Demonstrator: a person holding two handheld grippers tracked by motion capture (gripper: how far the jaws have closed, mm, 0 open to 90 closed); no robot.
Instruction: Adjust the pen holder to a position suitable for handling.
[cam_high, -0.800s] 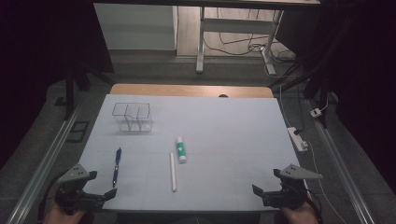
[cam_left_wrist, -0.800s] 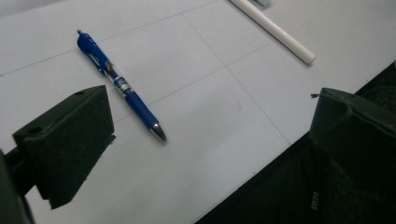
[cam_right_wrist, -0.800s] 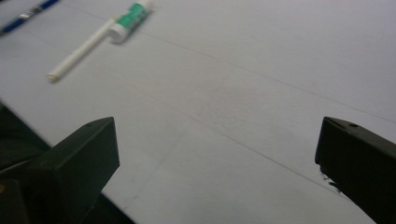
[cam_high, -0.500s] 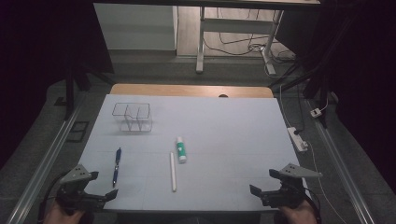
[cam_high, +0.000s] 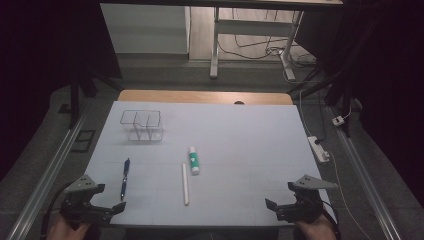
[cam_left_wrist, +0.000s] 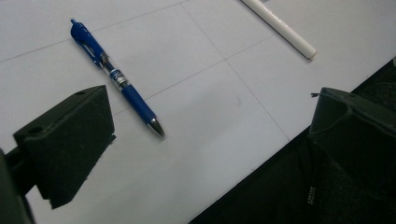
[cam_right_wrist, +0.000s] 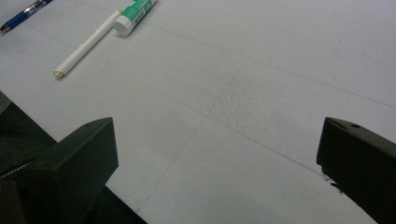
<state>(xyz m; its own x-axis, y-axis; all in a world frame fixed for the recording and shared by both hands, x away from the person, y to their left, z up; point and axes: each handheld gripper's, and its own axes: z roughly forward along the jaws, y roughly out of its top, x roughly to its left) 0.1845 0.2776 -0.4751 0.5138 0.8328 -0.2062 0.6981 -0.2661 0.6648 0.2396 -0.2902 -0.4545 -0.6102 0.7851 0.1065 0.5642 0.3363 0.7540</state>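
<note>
step: approach not yet begun, both claws poised at the bench's near edge | left claw (cam_high: 102, 210) released, empty, blue pen (cam_high: 124, 177) just ahead near the left edge | right claw (cam_high: 280, 209) released, empty | next, likely: left claw straddles the pen and clenches

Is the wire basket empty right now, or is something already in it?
Empty: the wire basket shows bare mat through both compartments; the blue pen lies outside it.
</note>
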